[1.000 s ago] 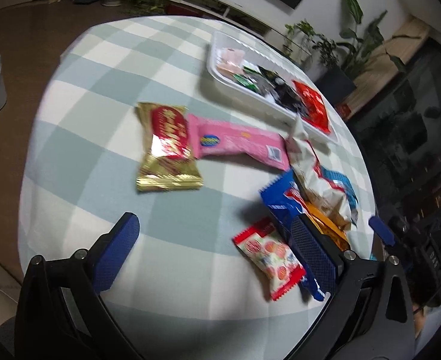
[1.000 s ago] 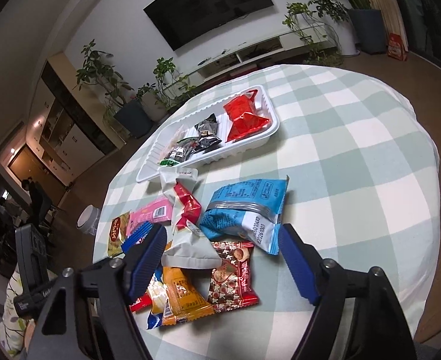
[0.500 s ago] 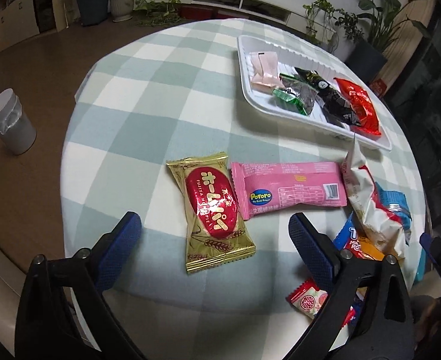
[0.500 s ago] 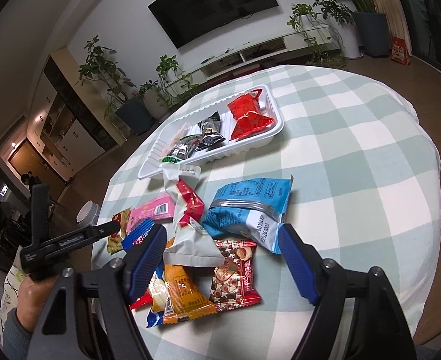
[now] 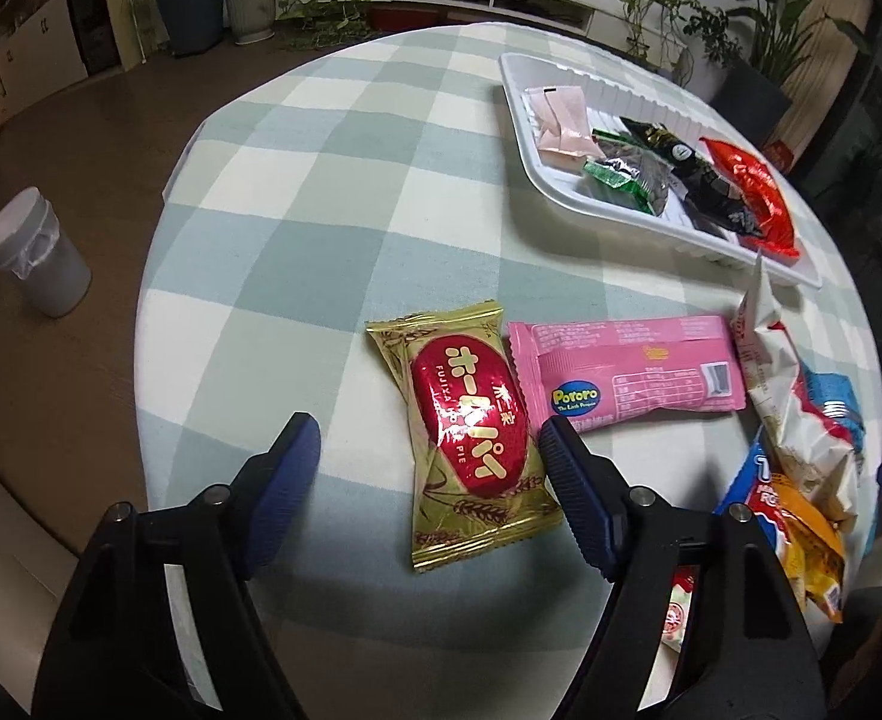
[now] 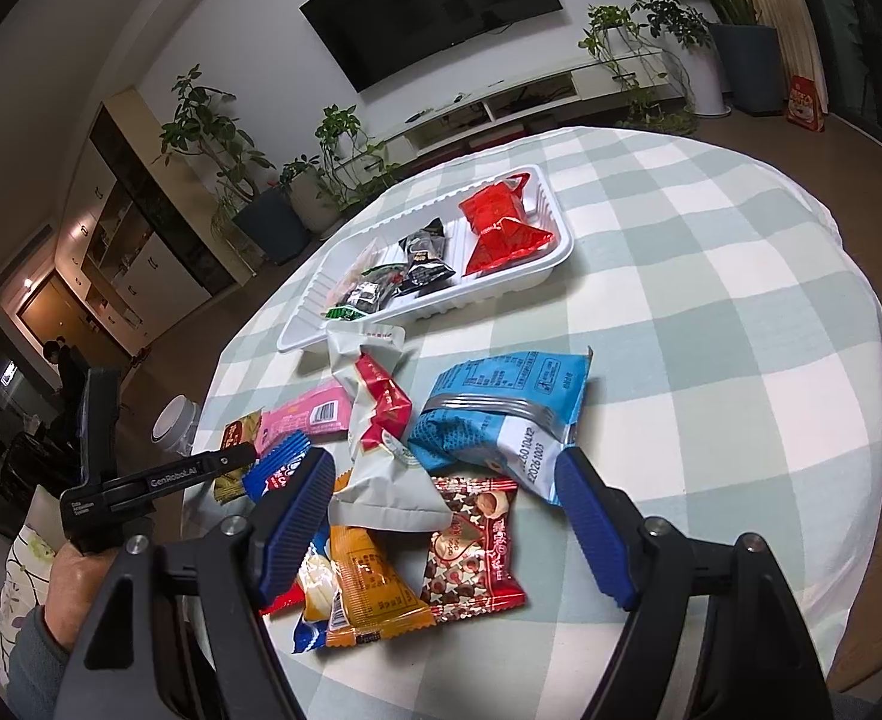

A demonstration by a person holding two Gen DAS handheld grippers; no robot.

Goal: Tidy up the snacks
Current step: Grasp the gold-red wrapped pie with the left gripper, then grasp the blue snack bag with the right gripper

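Gold pie packet (image 5: 471, 438) lies flat on the bench (image 5: 321, 192) between the left gripper (image 5: 432, 450)'s closing fingers, untouched, and may skid or crumple if pinched unevenly.

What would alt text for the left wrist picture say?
The left gripper, fingers closing, straddles a gold-and-red pie packet lying on a checked tablecloth, not yet touching it. A pink packet lies beside it; a white tray of snacks sits beyond.
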